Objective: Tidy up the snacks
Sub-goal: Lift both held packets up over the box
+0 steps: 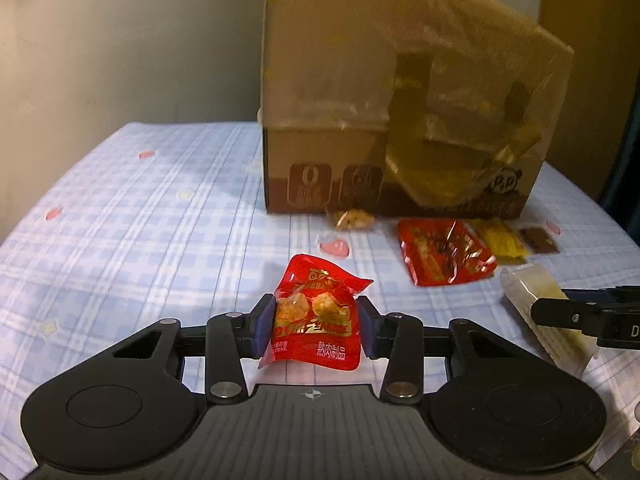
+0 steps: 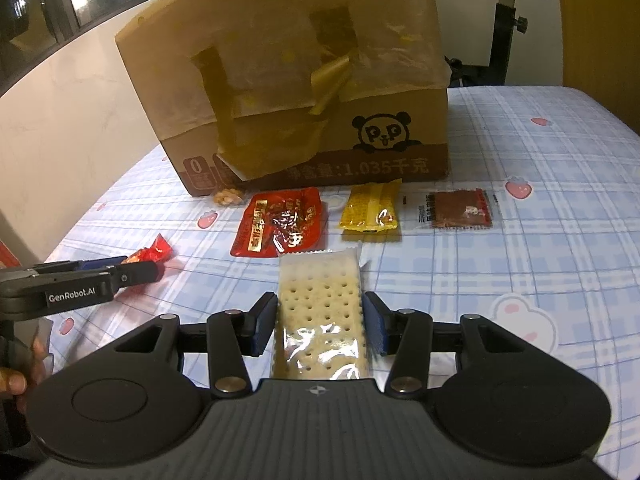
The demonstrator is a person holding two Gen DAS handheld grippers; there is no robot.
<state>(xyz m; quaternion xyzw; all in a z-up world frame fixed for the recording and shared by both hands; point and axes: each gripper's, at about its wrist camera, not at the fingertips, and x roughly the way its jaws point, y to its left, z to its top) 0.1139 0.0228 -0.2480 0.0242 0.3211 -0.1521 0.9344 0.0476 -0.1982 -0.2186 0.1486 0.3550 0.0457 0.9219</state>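
Observation:
My left gripper [image 1: 316,326] is shut on a small red snack packet [image 1: 316,320], with a blue pad against each side of it. The packet is crumpled and stands up off the blue checked cloth [image 1: 140,220]. My right gripper [image 2: 320,328] is shut on a long clear packet of pale crackers [image 2: 318,304] that lies lengthwise between its pads. In the right wrist view the small red packet [image 2: 158,252] pokes out past the left gripper's fingers [image 2: 136,272] at the left. In the left wrist view the cracker packet [image 1: 532,284] shows at the right edge.
A tall taped cardboard box [image 2: 300,80] stands at the back. Along its front lie a small clear nut snack [image 2: 228,196], a large red packet [image 2: 280,226], a yellow packet [image 2: 370,210] and a brown packet [image 2: 462,210]. A person's hand [image 2: 16,380] holds the left gripper.

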